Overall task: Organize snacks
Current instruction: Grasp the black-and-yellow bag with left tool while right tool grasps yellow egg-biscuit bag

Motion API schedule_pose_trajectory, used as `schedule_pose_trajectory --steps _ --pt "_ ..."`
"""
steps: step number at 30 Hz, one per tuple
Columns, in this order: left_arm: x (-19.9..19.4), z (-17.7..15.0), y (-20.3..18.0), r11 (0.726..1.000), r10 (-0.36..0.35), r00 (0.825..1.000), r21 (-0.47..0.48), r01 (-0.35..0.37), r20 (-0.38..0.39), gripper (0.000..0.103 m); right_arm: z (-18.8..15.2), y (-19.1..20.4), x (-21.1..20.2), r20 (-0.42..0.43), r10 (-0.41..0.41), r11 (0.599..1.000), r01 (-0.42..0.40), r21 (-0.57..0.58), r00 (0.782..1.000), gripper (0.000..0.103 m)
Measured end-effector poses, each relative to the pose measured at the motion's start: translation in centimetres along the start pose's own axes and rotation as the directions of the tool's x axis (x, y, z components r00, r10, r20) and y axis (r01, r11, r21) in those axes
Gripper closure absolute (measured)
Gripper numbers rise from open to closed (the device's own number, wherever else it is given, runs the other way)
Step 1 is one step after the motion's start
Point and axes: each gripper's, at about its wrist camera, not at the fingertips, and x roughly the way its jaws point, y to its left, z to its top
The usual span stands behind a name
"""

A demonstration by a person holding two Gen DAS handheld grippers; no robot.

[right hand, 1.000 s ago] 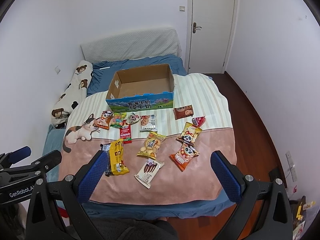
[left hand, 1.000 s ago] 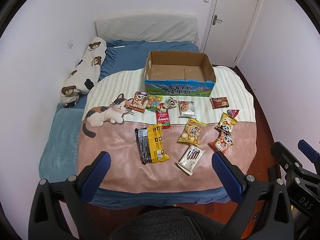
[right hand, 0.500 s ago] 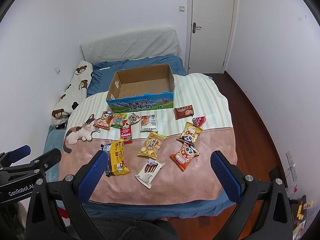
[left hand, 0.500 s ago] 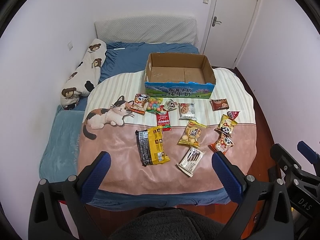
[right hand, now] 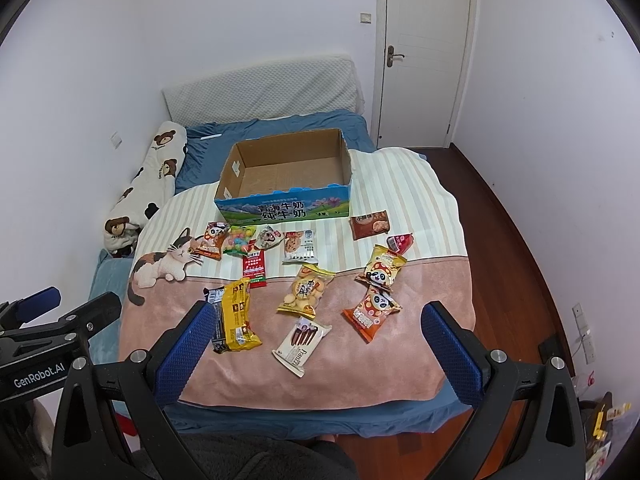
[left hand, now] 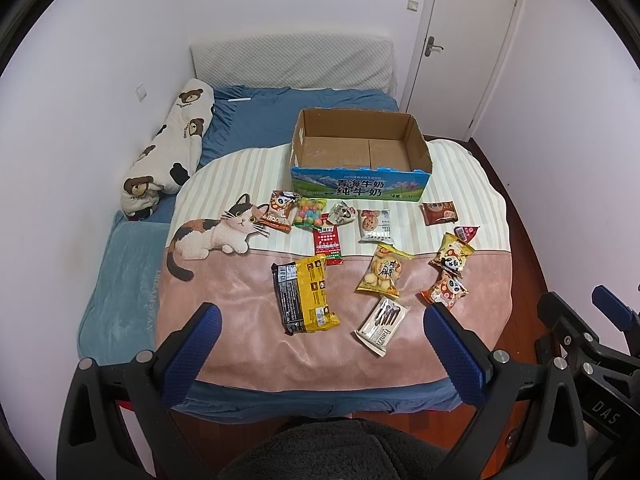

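So we've got both tools held back at the foot of the bed (left hand: 132, 280), low in the frame and pointed across it. The left tool (left hand: 320, 344) has its blue-padded fingers (left hand: 192, 348) spread wide with nothing between them, and the right tool (right hand: 316, 344) is the same, wide apart and holding nothing. In the left view the right tool peeks in at the lower right edge. The snacks are all loose on the cat blanket (left hand: 224, 308), mid-frame: a yellow-and-black pack (left hand: 306, 300) nearest the left tool, a white Franzzi pack (right hand: 301, 340) low center, a yellow cookie bag (right hand: 306, 290), two panda bags (right hand: 378, 296) to the right. The cardboard box (left hand: 360, 182) sits open in the upper middle, just past the row of small packets (left hand: 308, 218).
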Motion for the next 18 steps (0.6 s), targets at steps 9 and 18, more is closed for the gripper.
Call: schedule_pose_trajectory --steps 9,18 --pt "1.5 0.3 0.9 0.998 0.05 0.998 -0.026 -0.05 0.025 0.0 -0.1 0.7 1.6 -0.042 0.019 0.999 -0.017 0.029 0.999 0.0" --pt "12.3 0.3 3.9 0.99 0.112 0.982 -0.07 -0.123 -0.151 0.0 -1.8 -1.2 12.8 -0.23 0.074 0.98 -0.028 0.196 0.97 0.0"
